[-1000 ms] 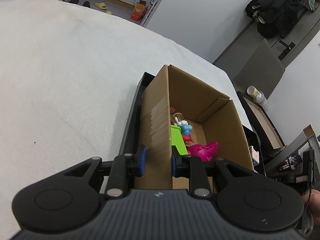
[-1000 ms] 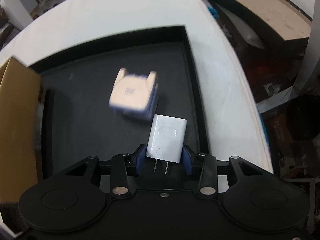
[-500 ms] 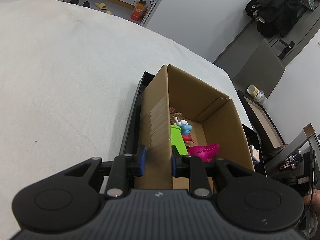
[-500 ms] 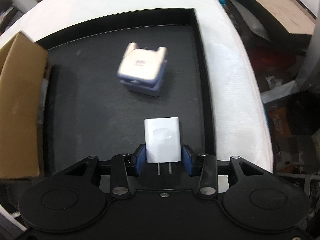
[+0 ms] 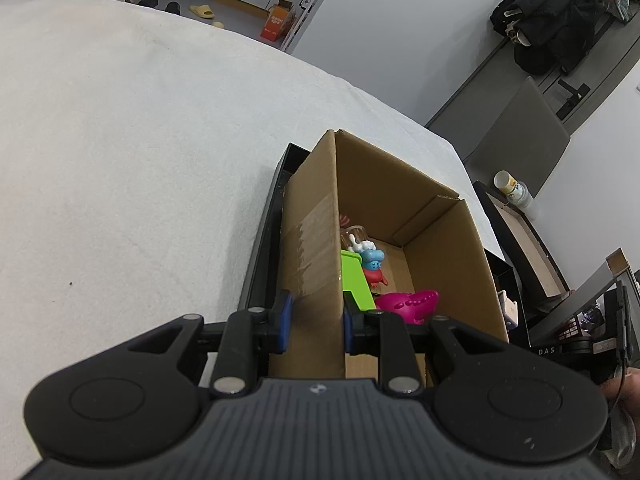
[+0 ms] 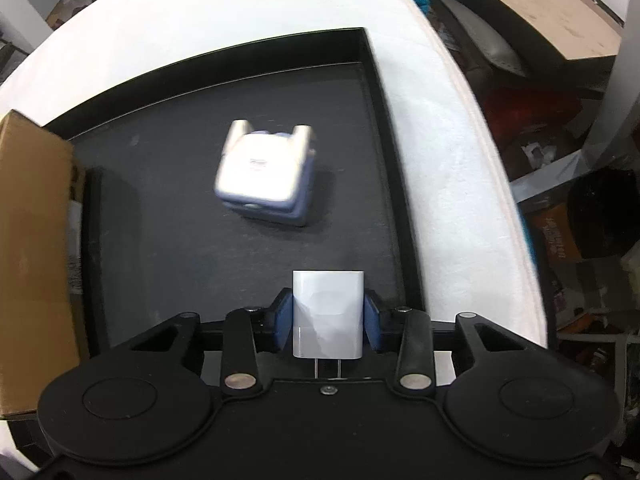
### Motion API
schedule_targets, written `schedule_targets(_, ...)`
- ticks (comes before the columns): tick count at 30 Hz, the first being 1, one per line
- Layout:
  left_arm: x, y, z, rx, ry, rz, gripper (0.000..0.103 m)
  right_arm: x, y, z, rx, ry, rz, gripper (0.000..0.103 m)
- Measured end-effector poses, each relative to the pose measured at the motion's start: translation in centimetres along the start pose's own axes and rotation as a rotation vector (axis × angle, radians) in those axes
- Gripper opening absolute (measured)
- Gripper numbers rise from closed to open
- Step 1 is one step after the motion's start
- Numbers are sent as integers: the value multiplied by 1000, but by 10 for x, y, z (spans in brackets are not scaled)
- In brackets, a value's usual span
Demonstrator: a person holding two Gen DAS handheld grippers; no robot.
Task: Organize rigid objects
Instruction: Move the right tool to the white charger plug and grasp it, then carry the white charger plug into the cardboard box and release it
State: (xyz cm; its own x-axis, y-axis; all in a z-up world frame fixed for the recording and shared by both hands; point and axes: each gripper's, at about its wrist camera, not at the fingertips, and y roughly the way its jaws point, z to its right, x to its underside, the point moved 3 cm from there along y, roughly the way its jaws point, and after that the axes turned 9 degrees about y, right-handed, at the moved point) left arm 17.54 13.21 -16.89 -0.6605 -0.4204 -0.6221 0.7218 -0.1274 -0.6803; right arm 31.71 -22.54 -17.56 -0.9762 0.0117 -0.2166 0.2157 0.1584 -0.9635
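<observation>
My left gripper (image 5: 316,322) is shut on the near left wall of an open cardboard box (image 5: 312,248), one finger outside and one inside. In the box lie a green block (image 5: 356,280), a blue and red figure (image 5: 373,266) and a magenta toy (image 5: 408,305). My right gripper (image 6: 328,318) is shut on a white wall charger (image 6: 328,312), prongs toward the camera, held above a black tray (image 6: 160,220). A white and blue cube-shaped object (image 6: 264,178) sits in the tray ahead of the charger. The box's corner shows at the left (image 6: 32,240).
The box stands in the black tray (image 5: 262,248) on a white cloth-covered table (image 5: 140,140). The table's right edge (image 6: 472,160) drops to floor clutter. A grey chair (image 5: 516,136) and a second tray with a can (image 5: 512,190) are beyond the table.
My right gripper with the charger has drawn back and up, so more of the tray shows and the cube looks farther off. My left gripper and the box have not moved.
</observation>
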Motion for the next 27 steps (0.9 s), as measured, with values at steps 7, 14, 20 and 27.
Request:
schedule_targets(7,0,-1,0,0,4,1,23,4,-21,-32,-49,-69,38,36)
schedule_targets(14,-1,-1,0,2,3,1,23,-2,-52,-58,-80,-112,126,36)
schedule_targets(20,0,-2,0,2,4,2,23,0,-84,-81,-126,-150,205,36)
schedule_targets(27,0,-3,-2,8,1,2,23,-4,-114,-111,-205,-171,277,36)
